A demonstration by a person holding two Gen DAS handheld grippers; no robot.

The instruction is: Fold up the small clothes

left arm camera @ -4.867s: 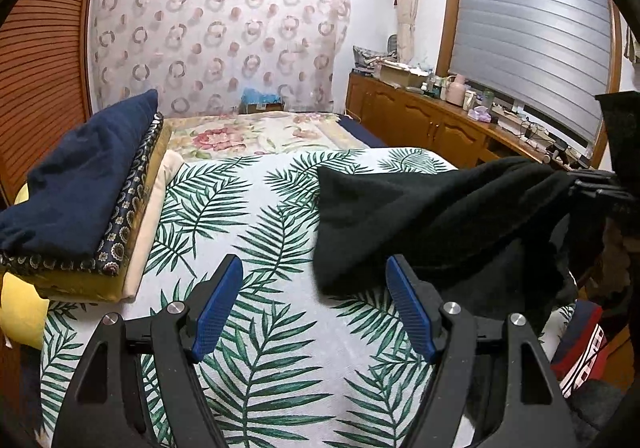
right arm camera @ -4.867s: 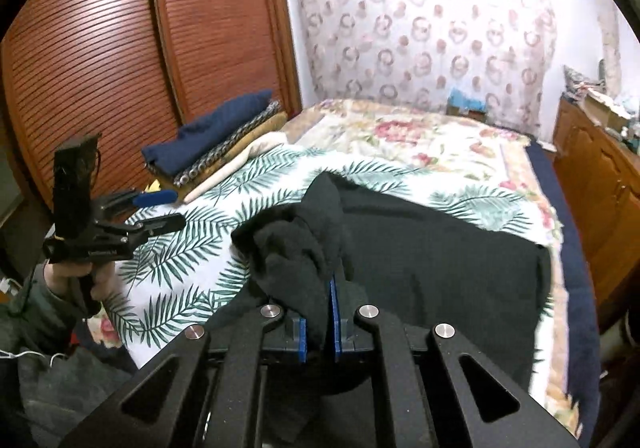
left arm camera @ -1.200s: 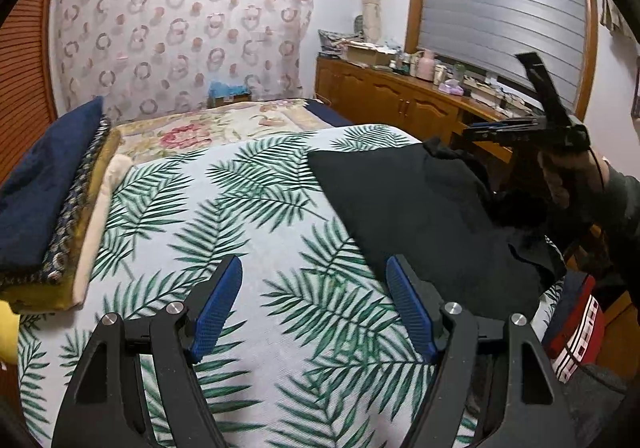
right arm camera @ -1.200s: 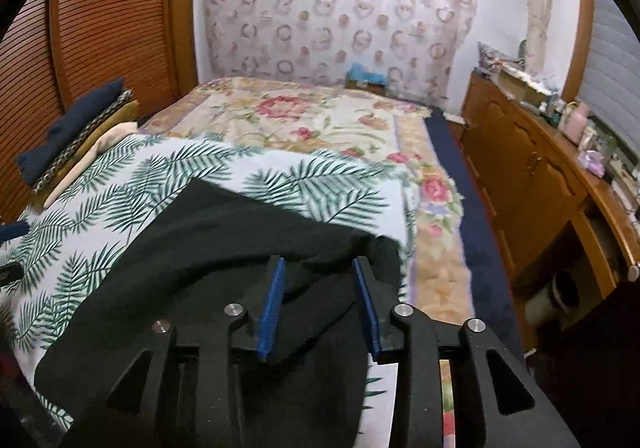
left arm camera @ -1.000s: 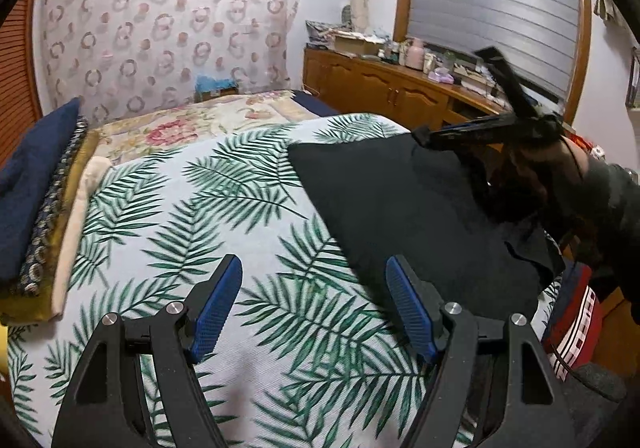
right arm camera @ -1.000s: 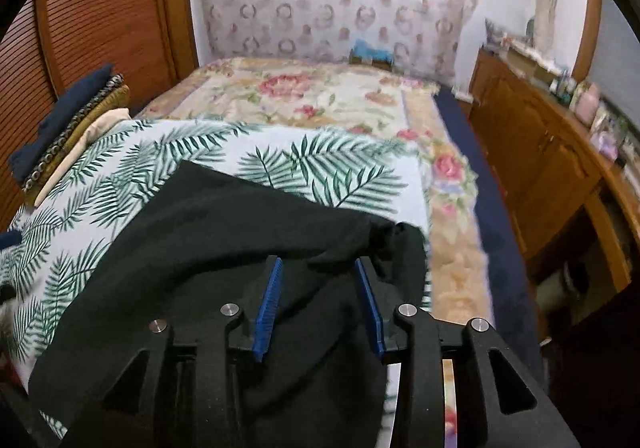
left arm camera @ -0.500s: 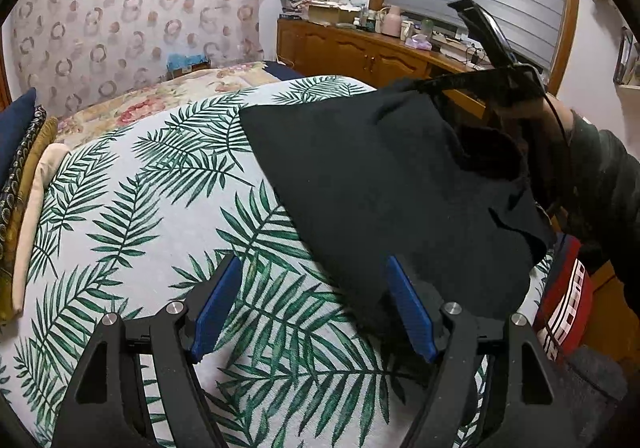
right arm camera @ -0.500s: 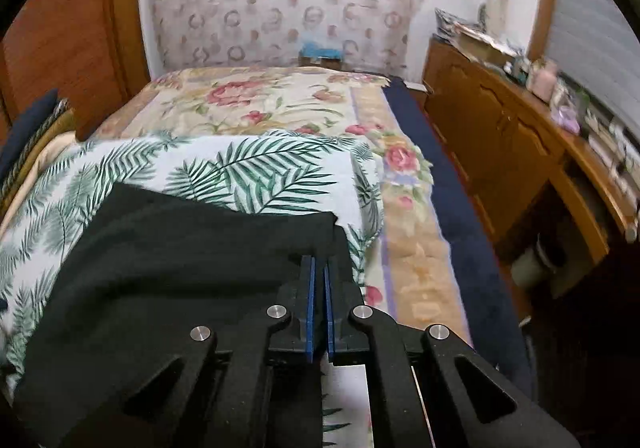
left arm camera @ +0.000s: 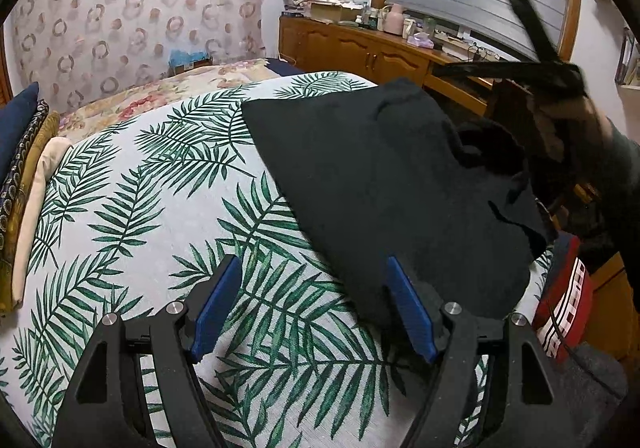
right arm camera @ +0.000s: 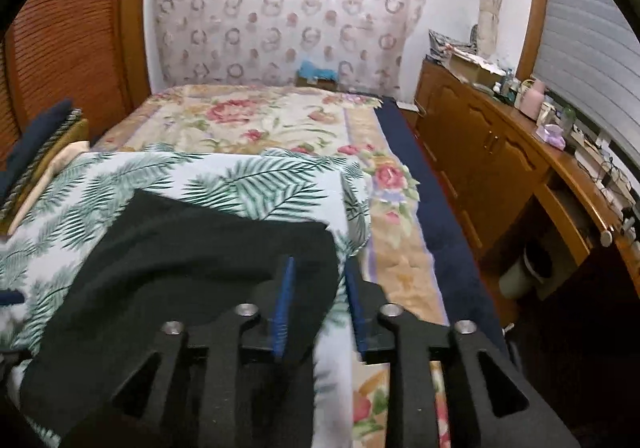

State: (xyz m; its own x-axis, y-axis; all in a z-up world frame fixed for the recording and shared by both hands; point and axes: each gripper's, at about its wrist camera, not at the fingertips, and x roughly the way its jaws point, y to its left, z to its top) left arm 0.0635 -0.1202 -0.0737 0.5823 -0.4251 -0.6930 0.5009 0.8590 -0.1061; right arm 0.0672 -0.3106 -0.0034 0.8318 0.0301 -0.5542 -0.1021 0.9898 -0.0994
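One black knit garment (left arm camera: 384,184) lies spread on the white palm-leaf bedspread (left arm camera: 152,208), toward its right edge. The right gripper (right arm camera: 318,300) is released, its blue pads apart over the garment's far right corner. The left gripper (left arm camera: 312,308) is released too, jaws wide at the garment's near edge. Folded blue and yellow textiles (left arm camera: 20,152) are stacked far left, well apart.

A bed covered by a white palm-leaf spread (left arm camera: 168,208) fills the frame's centre; a floral quilt (right arm camera: 256,120) shows beyond it. A black garment (left arm camera: 380,176) lies on the spread at centre right. Folded bedding (left arm camera: 24,168) is stacked along the left edge.
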